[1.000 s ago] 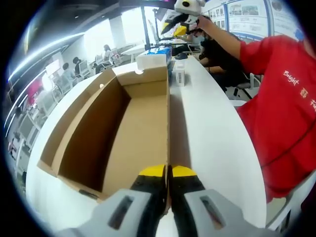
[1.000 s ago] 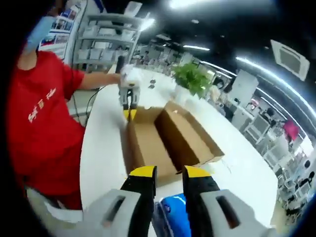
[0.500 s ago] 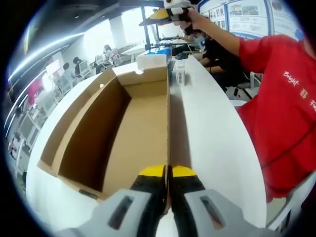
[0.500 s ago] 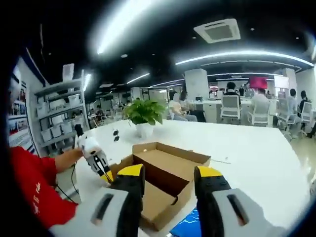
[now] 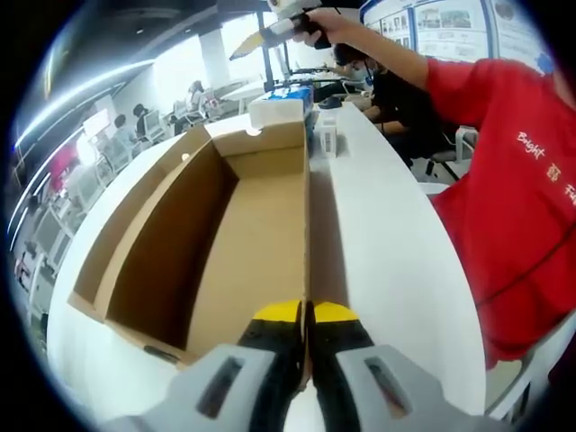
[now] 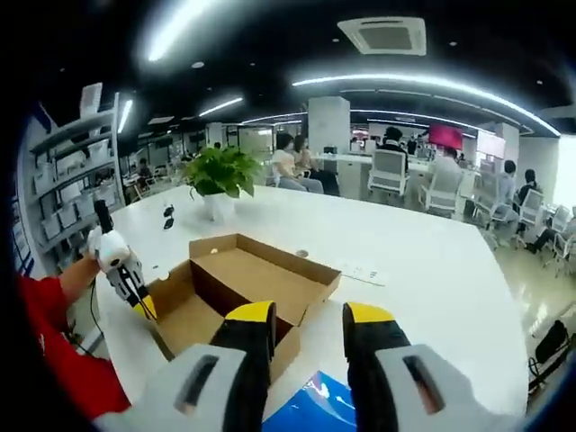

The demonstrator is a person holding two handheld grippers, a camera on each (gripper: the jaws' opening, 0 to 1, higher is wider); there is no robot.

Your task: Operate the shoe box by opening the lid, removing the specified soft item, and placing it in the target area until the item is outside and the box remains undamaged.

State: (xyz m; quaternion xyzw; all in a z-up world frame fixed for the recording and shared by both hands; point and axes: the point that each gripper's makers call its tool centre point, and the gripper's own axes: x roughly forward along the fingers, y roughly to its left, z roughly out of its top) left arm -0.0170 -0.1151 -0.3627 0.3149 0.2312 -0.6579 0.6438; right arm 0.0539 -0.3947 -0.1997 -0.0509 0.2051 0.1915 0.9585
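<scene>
An open brown cardboard shoe box [image 5: 225, 234] lies on the white table [image 5: 387, 234], and its inside looks bare. My left gripper [image 5: 306, 315] is shut on the box's right side wall at the near end. From the right gripper view the box [image 6: 252, 279] sits ahead, with the left gripper [image 6: 135, 292] at its left edge. My right gripper [image 6: 309, 317] is open, raised above the table, with nothing between its tips. It shows high at the far end [image 5: 256, 40]. A blue item [image 6: 310, 409] lies on the table just below it.
A person in a red shirt [image 5: 513, 198] stands along the table's right side. A blue and white package [image 5: 290, 93] and small white boxes [image 5: 328, 139] sit past the box's far end. A potted plant [image 6: 219, 171] stands behind the box. Office chairs and seated people are beyond.
The right gripper lifted and swung from looking down at the box to looking level across the room; in the left gripper view it moved left. The left gripper and box stayed still.
</scene>
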